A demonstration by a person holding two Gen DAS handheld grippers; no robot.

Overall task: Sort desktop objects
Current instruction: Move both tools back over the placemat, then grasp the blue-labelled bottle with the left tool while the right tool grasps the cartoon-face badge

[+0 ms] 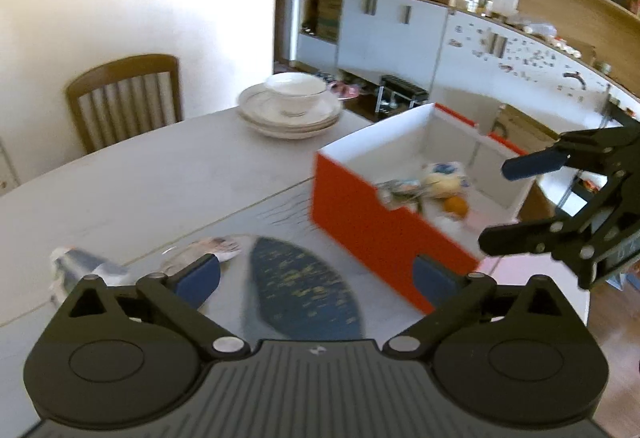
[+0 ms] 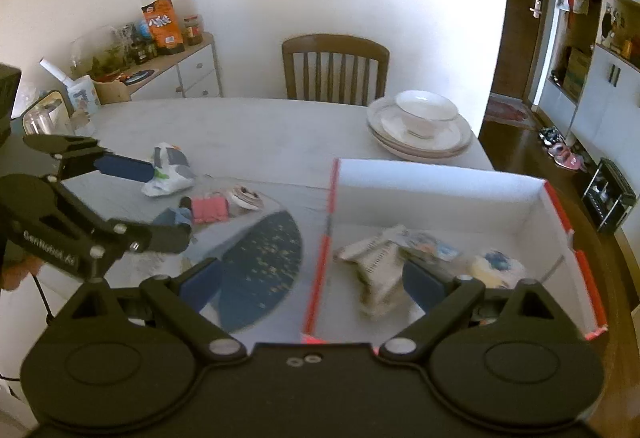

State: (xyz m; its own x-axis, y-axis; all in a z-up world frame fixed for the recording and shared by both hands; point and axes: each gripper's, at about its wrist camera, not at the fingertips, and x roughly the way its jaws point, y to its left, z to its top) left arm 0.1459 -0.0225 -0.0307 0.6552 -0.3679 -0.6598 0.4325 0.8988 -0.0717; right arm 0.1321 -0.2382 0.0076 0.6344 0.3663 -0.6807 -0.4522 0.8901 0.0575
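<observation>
While both the left hand-held gripper (image 2: 170, 204) and the right hand-held gripper (image 2: 310, 280) gape empty, a white packet (image 2: 170, 174) and pink pouch (image 2: 210, 209) wait on the bench (image 2: 260, 134), several wrappers already inside the red box (image 2: 440, 178).

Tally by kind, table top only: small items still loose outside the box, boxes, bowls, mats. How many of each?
Small loose items: 4 (crumpled white packet, pink block, round white piece, small blue piece)
Red-and-white cardboard box: 1
White ceramic bowl: 1
Dark blue fan-shaped mat: 1
Total: 7
</observation>
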